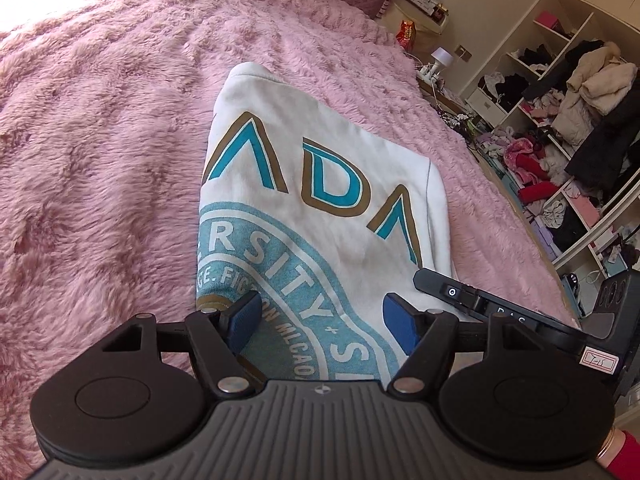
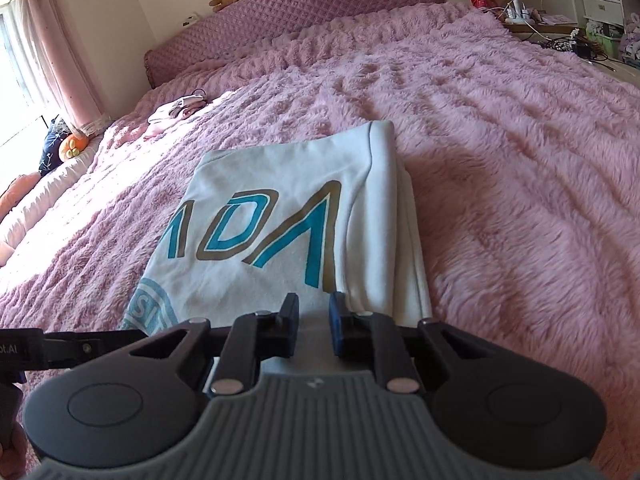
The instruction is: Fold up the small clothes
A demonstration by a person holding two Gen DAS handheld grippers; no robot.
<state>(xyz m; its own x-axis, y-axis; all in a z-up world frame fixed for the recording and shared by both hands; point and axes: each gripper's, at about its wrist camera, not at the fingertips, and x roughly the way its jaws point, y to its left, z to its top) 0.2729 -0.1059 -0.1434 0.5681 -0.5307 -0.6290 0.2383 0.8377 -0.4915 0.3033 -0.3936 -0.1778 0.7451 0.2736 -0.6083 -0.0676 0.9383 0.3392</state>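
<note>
White cotton, printed with teal-and-gold letters and a pale blue round seal, the folded sweatshirt (image 1: 320, 200) lies on the fluffy pink blanket (image 1: 100, 140), stretching ahead of both sets of jaws. Left gripper (image 1: 322, 320) has its blue pads spread wide over the near hem, gripping nothing. Right gripper (image 2: 313, 322) shows a narrower gap, pads apart above the near edge.

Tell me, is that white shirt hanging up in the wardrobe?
No, the white shirt lies folded on the pink furry blanket on the bed, just ahead of the right tool.
</note>
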